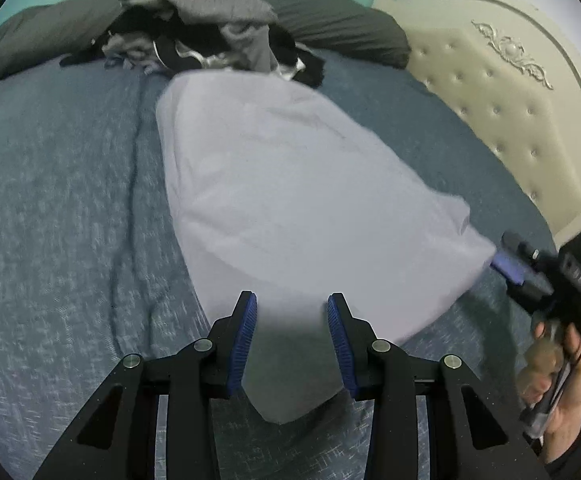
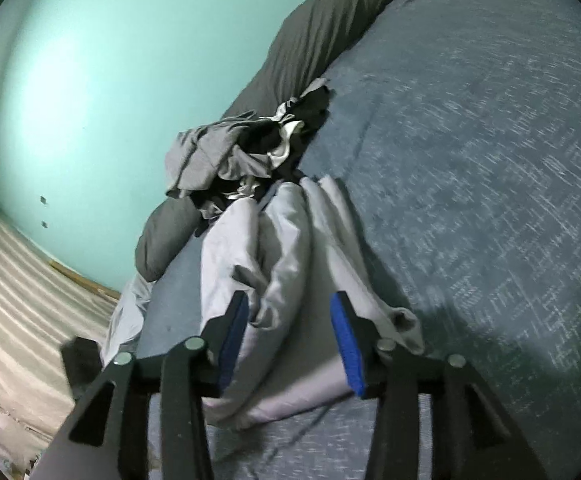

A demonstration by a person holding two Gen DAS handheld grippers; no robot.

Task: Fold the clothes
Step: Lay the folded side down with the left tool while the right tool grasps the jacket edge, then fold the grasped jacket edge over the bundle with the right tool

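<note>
A pale lavender garment (image 1: pixel 290 184) lies spread on the blue bedspread (image 1: pixel 62 200), with one corner pointing toward me. My left gripper (image 1: pixel 292 304) stands open, and that near corner lies in the gap between its blue pads. In the left wrist view, my right gripper (image 1: pixel 508 266) is at the garment's right edge, held by a hand (image 1: pixel 558 392). In the right wrist view, the same garment (image 2: pixel 286 236) looks bunched into long folds. The right gripper (image 2: pixel 290 308) is open around its near end, with the pads apart from the cloth.
A heap of grey and black clothes (image 1: pixel 210 28) sits behind the garment, against a dark grey bolster (image 1: pixel 342 24). A cream tufted headboard (image 1: pixel 490 92) bounds the bed on the right. A teal wall (image 2: pixel 110 80) and a striped floor covering (image 2: pixel 14 304) lie past the bed's far edge.
</note>
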